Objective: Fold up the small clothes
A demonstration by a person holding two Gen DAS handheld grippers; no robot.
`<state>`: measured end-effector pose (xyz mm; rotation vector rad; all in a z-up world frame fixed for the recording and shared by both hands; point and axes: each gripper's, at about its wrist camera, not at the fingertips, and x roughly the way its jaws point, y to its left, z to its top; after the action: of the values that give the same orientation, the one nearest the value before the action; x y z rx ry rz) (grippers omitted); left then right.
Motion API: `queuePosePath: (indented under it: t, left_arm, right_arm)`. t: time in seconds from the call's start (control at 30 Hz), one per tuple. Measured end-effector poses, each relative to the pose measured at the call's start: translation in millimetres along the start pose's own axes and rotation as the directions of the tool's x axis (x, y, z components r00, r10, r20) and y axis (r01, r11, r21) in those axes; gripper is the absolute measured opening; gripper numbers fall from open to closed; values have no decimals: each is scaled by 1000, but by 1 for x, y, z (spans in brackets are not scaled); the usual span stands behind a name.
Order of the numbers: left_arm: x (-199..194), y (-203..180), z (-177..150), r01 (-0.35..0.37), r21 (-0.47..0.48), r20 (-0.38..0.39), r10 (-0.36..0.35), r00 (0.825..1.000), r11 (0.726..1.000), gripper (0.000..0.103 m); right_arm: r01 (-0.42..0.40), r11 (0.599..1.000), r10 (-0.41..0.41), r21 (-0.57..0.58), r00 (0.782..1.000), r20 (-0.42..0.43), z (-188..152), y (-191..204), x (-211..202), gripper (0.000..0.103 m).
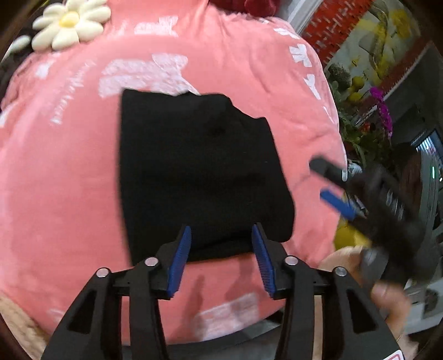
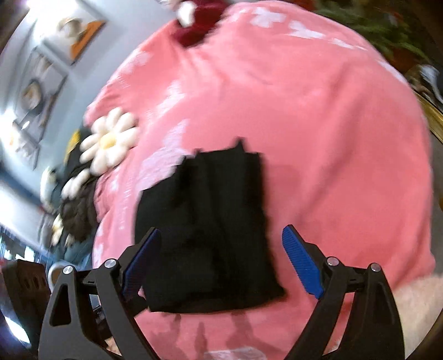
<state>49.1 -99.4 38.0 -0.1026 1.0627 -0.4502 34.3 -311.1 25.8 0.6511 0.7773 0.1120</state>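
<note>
Jaws of both grippers apart, empty; black garment (image 1: 199, 171) folded rectangular, flat on pink blanket (image 1: 69, 180).

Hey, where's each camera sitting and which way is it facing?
Left wrist: on the left gripper, angled down at the folded black garment on the pink blanket; the right gripper and a hand show at right.
Right wrist: on the right gripper, angled down at the same garment; only its own open fingers show.
Shared: garment, blanket, daisy cushion.
</note>
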Motion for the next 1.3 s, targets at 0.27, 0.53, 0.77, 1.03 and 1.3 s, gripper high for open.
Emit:
queuePosePath:
  t: [0.27, 0.53, 0.77, 1.03, 1.3]
  left_arm:
    - [-27, 27, -16, -56, -16, 9, 56, 998, 998, 55]
    - [-35, 44, -23, -56, -38, 8, 56, 998, 998, 57]
    - [-23, 47, -18, -12, -55, -12, 11, 1000, 998, 59]
    - [-5, 42, -7, -20, -68, -25, 18, 1000, 997, 64]
    - [13, 35, 21, -62, -49, -8, 62, 998, 997, 67]
  right_arm:
    - [107, 978, -141, -179, 971, -191, 37, 39, 96, 90]
    - [1, 989, -41, -149, 962, -268, 49, 62, 120, 7]
    - [147, 978, -178, -150, 957, -227, 49, 20, 85, 10]
    - [105, 990, -117, -89, 982, -150, 29, 2, 55, 26]
    - [198, 973, -214, -121, 967, -140, 15, -12, 59, 74]
